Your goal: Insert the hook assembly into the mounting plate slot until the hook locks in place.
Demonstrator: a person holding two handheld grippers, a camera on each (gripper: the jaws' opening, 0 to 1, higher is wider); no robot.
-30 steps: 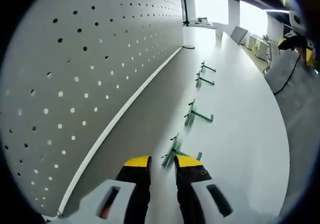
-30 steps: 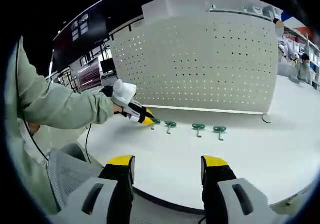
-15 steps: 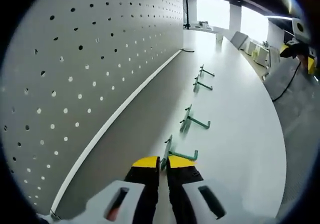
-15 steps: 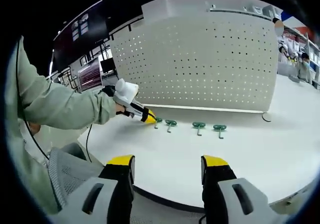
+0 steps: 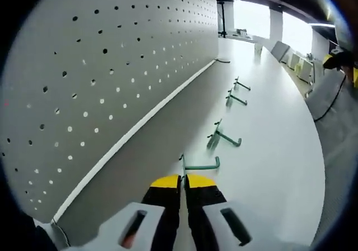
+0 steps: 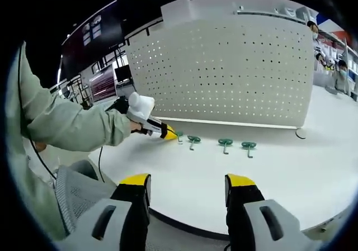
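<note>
A tall pegboard (image 6: pixel 224 75) walls off the far edge of the white counter (image 6: pixel 235 178), rising across the upper middle of the right gripper view and along the left side of the left gripper view. Just in front of it, a row of green hooks (image 6: pixel 225 143) lies near the board's base, with small gaps between them. The left gripper (image 6: pixel 168 132) and a sleeve (image 6: pixel 67 125) block the row's left end. The counter below the row, at centre frame, lies open.
</note>
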